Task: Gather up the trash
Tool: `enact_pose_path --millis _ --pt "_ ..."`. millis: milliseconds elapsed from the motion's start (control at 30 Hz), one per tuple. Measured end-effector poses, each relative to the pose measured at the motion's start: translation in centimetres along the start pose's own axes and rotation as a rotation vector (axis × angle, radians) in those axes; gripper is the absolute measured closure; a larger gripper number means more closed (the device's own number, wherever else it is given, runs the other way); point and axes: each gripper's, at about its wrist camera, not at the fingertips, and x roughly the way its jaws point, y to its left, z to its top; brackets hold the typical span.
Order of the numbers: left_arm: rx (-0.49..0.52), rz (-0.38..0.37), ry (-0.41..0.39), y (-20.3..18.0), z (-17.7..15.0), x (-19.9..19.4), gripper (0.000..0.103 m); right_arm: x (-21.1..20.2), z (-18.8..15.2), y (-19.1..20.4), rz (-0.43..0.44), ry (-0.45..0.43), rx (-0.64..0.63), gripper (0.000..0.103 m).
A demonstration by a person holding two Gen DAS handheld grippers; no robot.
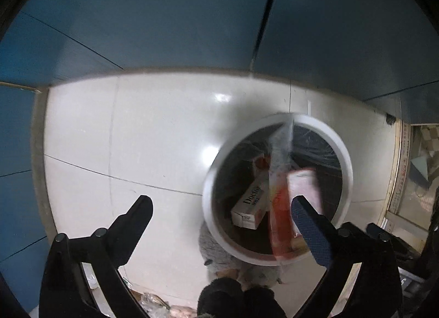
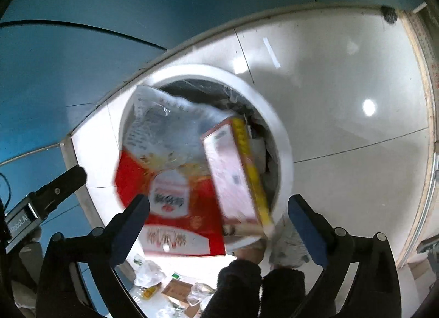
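One box point(image 1: 250, 205) in bin point(image 1: 211, 180) reads "Doctor".

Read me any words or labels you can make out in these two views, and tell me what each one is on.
"Doctor": on the white carton lying inside the trash bin.
"RoboLA", cut off: on the left gripper body, seen from the right wrist view.
Red and clear bag: large printed characters, too blurred to read.
Pink and yellow box: print too blurred to read.
Floor litter: nothing legible.

Glossy white tiled floor point(image 1: 153, 137), blue wall panels point(image 1: 164, 16), ceiling-light reflections.
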Motion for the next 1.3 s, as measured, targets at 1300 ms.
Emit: enact_pose_path --millis 1300 --pt "0.071 -0.297 -0.324 3.1 -19.5 -53.6 0.0 -60.8 -30.4 14.4 0.012 -0.375 -0.318 0.0"
